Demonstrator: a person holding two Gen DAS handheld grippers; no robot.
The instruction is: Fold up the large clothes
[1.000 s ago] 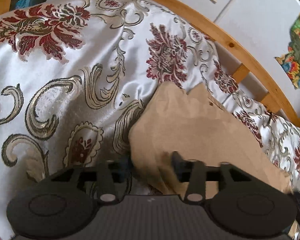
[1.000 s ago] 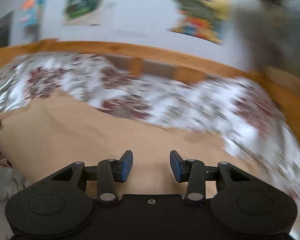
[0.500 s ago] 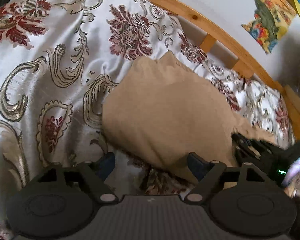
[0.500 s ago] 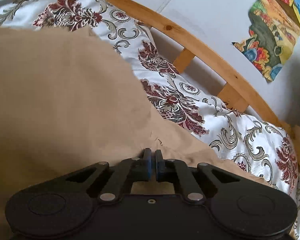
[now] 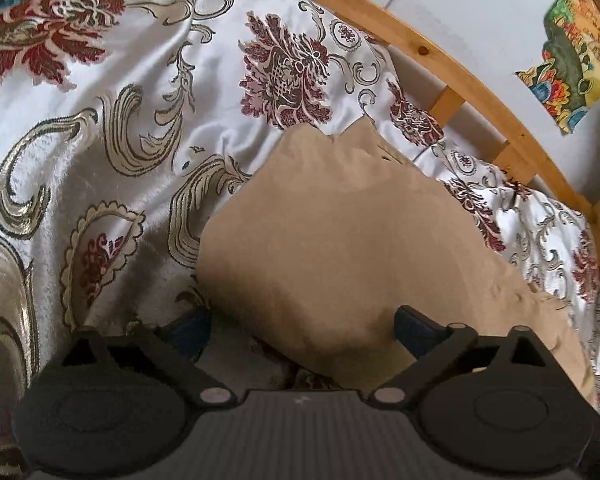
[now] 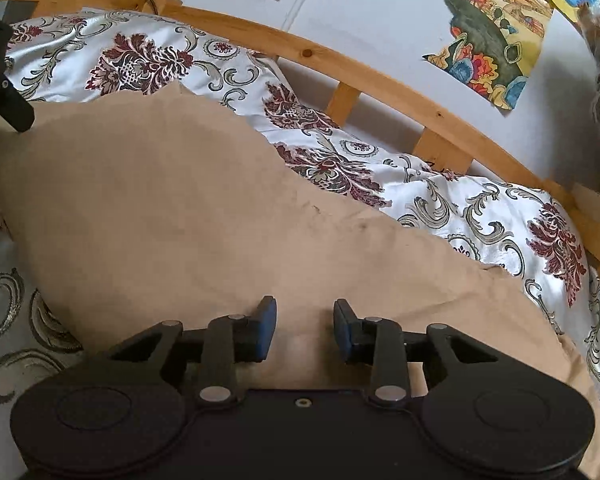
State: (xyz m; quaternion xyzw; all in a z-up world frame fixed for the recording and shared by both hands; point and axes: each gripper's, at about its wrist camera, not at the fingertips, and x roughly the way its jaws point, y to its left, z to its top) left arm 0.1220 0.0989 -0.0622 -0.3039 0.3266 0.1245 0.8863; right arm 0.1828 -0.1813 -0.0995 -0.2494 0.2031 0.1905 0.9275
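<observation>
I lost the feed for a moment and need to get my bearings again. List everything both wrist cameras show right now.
Tan garment: one, tan, lying folded on the bedspread, its near edge under both tongs.
Bedspread: one, silvery white with dark red flowers and olive scrolls, covering the bed.
Bed rail: one, light wood with short slats, along the far side of the bed.
Wall: grey-white, behind the rail.
Pictures: at least three, brightly coloured, stuck on the wall.
Left tongs: black with blue pads, wide open, straddling the garment's near corner.
Right tongs: black with blue pads, open, over the garment's near edge.
</observation>
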